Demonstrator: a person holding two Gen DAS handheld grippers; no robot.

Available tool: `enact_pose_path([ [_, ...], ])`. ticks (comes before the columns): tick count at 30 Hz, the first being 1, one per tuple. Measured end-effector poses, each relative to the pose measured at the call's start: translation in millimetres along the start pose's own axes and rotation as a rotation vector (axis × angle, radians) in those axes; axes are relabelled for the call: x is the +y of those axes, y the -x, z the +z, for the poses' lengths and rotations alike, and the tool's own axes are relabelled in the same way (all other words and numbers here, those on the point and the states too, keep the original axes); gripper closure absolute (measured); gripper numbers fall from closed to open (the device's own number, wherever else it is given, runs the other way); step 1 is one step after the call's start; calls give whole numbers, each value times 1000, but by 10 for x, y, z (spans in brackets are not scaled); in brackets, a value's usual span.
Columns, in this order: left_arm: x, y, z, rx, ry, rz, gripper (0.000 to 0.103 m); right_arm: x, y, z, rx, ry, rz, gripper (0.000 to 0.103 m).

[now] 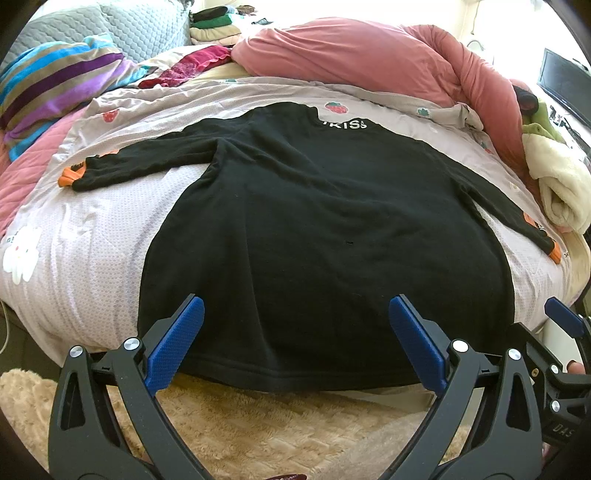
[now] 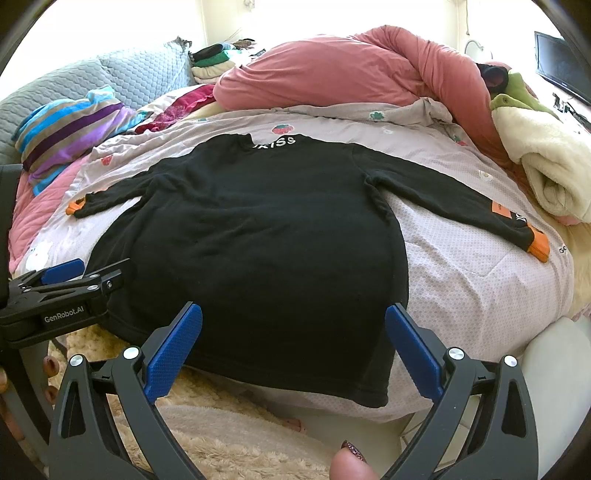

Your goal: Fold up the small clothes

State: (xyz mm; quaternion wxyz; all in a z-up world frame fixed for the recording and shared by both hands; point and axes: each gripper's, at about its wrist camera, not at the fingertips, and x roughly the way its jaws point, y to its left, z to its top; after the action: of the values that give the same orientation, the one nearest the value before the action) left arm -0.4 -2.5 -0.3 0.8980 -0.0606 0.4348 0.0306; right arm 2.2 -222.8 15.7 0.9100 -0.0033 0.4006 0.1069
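A black long-sleeved top [image 1: 295,221] [image 2: 258,229] lies flat and back-up on the bed, its sleeves spread to both sides, with orange cuffs [image 1: 70,176] [image 2: 537,245] and white letters at the collar [image 1: 345,124]. Its hem hangs over the near bed edge. My left gripper [image 1: 295,314] is open above the hem, nothing between its blue pads [image 1: 173,347]. My right gripper [image 2: 293,321] is open too, over the hem's right half. The left gripper also shows at the left edge of the right wrist view, and the right gripper's blue pad [image 1: 565,317] at the right edge of the left wrist view.
The bed has a pale lilac printed cover [image 1: 92,258]. A pink duvet [image 1: 351,55] is bunched at the back, a striped pillow [image 1: 55,81] at the left, a cream blanket [image 2: 554,173] at the right. Folded clothes [image 1: 214,26] are stacked far back. A beige shaggy rug [image 1: 258,424] covers the floor below.
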Motion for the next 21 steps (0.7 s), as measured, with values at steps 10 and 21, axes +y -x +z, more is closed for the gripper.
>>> enact_pose_path([
  [10, 4, 9, 5, 0, -1, 1, 9, -1, -14, 1, 10, -7, 2, 4],
  [21, 15, 12, 10, -3, 0, 3, 9, -16, -26, 29, 4, -11, 5, 4],
])
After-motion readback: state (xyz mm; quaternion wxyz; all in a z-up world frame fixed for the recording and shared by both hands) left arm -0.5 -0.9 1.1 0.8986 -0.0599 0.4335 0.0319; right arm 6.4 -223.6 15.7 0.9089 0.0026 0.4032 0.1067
